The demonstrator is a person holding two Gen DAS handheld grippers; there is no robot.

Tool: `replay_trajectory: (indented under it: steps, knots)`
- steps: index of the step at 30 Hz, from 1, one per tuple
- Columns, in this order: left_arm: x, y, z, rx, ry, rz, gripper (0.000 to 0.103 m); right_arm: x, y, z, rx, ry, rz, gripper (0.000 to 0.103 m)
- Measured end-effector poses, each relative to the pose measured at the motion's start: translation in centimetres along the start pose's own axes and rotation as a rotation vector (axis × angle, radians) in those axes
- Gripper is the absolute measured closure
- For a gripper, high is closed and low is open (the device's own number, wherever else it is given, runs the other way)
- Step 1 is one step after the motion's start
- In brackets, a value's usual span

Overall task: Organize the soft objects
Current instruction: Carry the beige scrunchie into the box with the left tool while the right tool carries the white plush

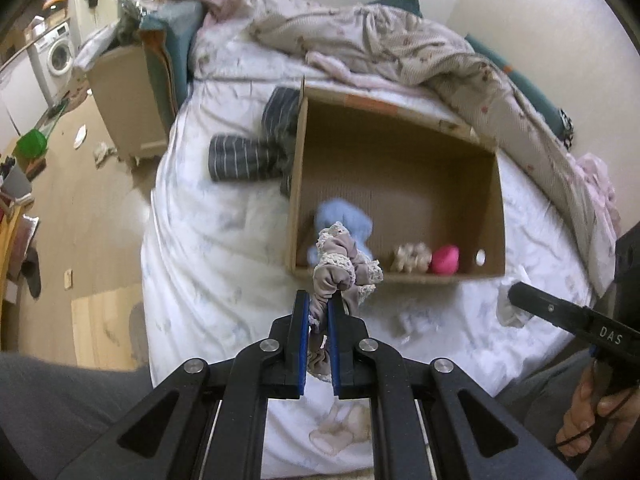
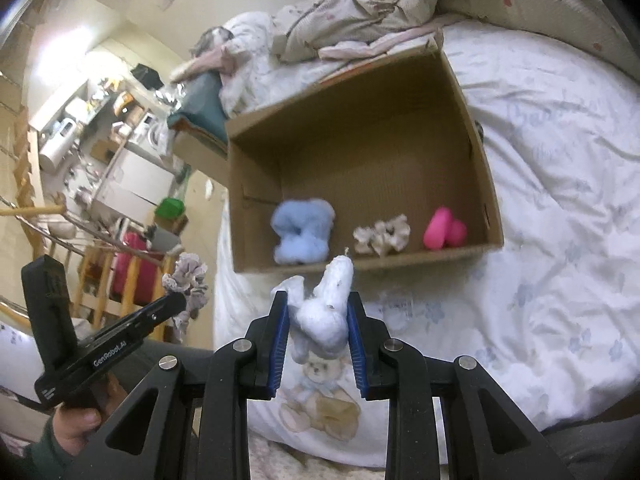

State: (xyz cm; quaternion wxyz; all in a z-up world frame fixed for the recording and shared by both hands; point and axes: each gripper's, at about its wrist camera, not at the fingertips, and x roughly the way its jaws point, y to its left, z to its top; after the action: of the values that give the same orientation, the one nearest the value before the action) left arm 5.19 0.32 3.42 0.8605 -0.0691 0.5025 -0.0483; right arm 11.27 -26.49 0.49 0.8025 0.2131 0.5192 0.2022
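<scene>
An open cardboard box lies on the bed. Inside sit a light blue fluffy item, a beige scrunchie and a pink soft item. My left gripper is shut on a grey lace-trimmed scrunchie, held just before the box's near edge; it also shows in the right wrist view. My right gripper is shut on a white soft cloth item, held above the bed in front of the box.
Dark striped socks lie left of the box on the white floral bedspread. A crumpled beige blanket is heaped behind the box. A bedside cabinet and cluttered floor are to the left.
</scene>
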Motion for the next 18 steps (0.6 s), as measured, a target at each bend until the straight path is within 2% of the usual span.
replay_trajectory:
  steps: [4, 7, 13, 16, 18]
  knots:
    - [0.3, -0.2, 2.4, 0.024, -0.036, -0.005, 0.095, -0.9, -0.1, 2.0, -0.019, -0.038, -0.019, 0.074]
    - [1.5, -0.9, 3.7, 0.067, -0.04, -0.002, 0.095, -0.3, -0.8, 3.7, -0.009, -0.032, -0.021, 0.074]
    - [5.3, -2.9, 5.9, 0.081, -0.005, -0.053, 0.095, 2.7, -2.0, 6.1, -0.014, -0.007, -0.055, 0.074]
    - [7.8, -4.2, 6.3, 0.093, 0.022, -0.056, 0.095, 4.3, -3.1, 6.2, 0.012, 0.002, -0.064, 0.074]
    - [10.0, -4.6, 6.3, 0.084, 0.07, -0.088, 0.095, 5.2, -3.8, 5.9, 0.029, 0.021, -0.084, 0.074]
